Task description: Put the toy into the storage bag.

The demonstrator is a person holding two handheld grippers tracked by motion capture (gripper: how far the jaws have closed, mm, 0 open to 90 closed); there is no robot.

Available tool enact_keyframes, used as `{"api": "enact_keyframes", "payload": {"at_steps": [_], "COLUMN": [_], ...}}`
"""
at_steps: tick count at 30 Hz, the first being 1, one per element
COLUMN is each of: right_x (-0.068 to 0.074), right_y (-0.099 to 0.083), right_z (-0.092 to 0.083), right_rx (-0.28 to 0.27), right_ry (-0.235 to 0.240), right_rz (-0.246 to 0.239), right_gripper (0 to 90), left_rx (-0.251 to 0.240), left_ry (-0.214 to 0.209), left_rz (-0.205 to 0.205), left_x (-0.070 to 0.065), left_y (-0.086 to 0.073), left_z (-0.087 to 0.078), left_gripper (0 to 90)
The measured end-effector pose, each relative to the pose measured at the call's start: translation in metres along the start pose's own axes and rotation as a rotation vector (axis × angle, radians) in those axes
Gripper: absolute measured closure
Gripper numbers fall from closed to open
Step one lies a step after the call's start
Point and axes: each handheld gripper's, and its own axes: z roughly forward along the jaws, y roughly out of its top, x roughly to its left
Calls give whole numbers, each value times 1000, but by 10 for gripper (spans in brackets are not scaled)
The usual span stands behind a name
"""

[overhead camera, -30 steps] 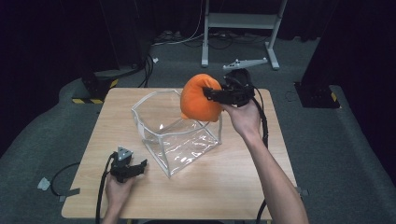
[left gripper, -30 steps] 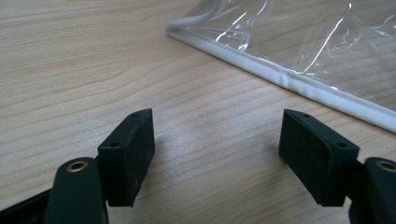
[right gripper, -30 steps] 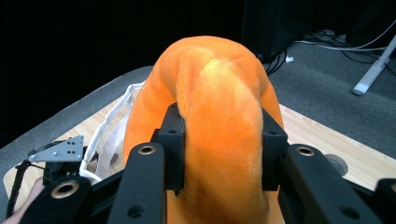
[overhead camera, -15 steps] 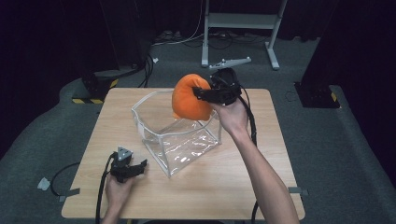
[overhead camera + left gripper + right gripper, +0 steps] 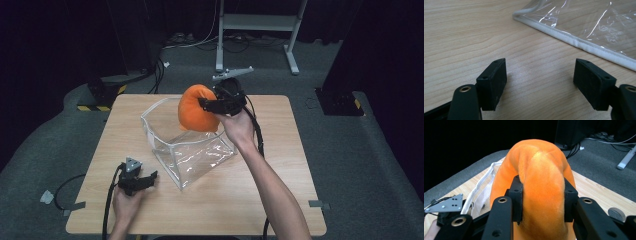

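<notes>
Jaws of the right gripper (image 5: 541,195) pinch an orange plush toy (image 5: 196,107), held over the open mouth of the clear plastic bag (image 5: 192,150) on the desk (image 5: 280,200). Left gripper (image 5: 540,80) jaws spread wide, empty, resting near the bag's white-trimmed edge.

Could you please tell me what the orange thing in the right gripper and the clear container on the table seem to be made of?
The orange thing looks like plush fabric: a fuzzy, matte nap that bulges softly between the right gripper pads. The clear container seems to be thin flexible plastic film, glossy and creased, edged with white stitched piping, probably cloth or vinyl.
</notes>
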Motion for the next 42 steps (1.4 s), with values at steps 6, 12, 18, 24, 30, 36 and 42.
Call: {"api": "enact_keyframes", "payload": {"at_steps": [6, 12, 18, 24, 30, 36, 42], "right_x": [0, -2, -3, -7, -9, -12, -13], "right_y": [-5, -10, -16, -23, -28, -35, -41], "right_z": [9, 14, 18, 23, 27, 30, 36], "right_rx": [10, 14, 23, 43, 63, 79, 96], "right_ry": [-17, -18, -16, -17, -21, -24, -20], "right_rz": [-7, 0, 3, 10, 6, 12, 19], "right_gripper": [634, 633, 629, 623, 620, 615, 606], "left_rx": [-6, -6, 147, -2, -9, 142, 142], "left_ry": [0, 1, -27, 1, 3, -27, -26], "left_rz": [-8, -8, 207, 1, -9, 203, 205], "left_x": [-1, -1, 13, 0, -1, 12, 12], "left_y": [0, 0, 4, 0, 0, 3, 3], "left_z": [0, 0, -9, 0, 0, -9, -9], "left_gripper": [269, 269, 269, 269, 269, 269, 269]}}
